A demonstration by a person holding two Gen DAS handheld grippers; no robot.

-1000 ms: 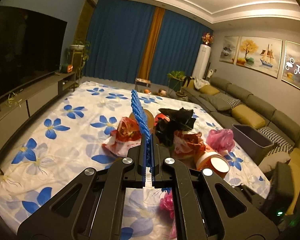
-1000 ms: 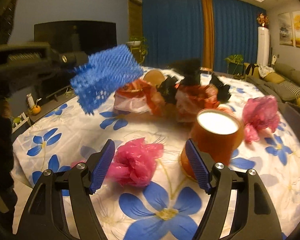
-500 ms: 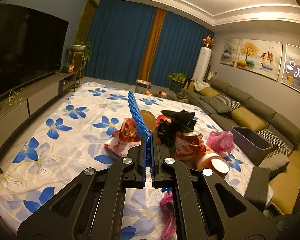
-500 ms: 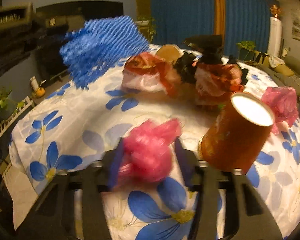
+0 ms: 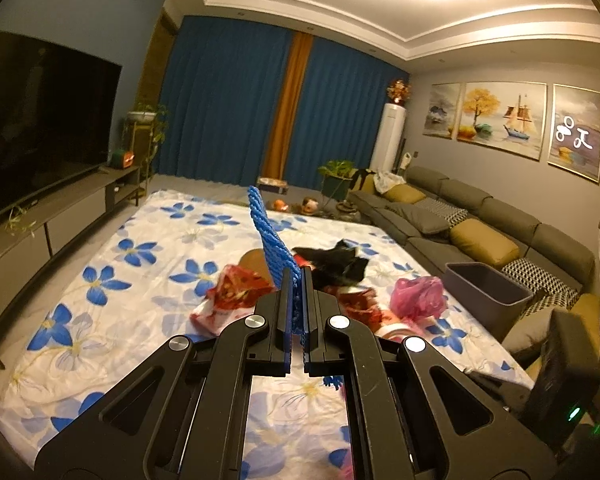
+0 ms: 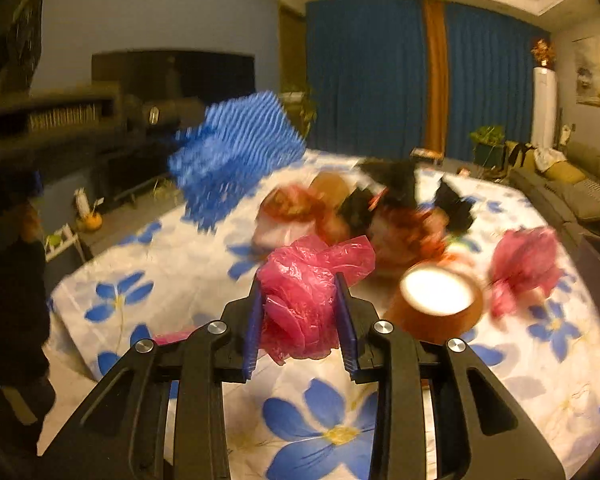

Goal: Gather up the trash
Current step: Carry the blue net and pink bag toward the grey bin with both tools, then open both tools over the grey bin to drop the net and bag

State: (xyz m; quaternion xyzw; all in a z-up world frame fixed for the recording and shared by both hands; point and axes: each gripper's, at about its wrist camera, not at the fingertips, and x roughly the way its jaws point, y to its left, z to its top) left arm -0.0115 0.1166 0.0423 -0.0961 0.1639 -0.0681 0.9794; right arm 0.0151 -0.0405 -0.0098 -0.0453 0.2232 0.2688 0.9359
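**Living room trash pickup**

Flowered sheet (image 6: 148, 264) is holding the trash pile; right gripper (image 6: 300, 312) has just been closing – squeezing a pink bag (image 6: 304, 296) above it; left gripper (image 5: 296, 300) is clamping blue foam netting (image 5: 270, 240) – upright.

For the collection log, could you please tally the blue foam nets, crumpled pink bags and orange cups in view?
Blue foam net: 1
Crumpled pink bags: 2, one near, one farther
Orange cup: 1
Total: 4

Two low forward views, shared floral sheet (image 5: 112, 280)
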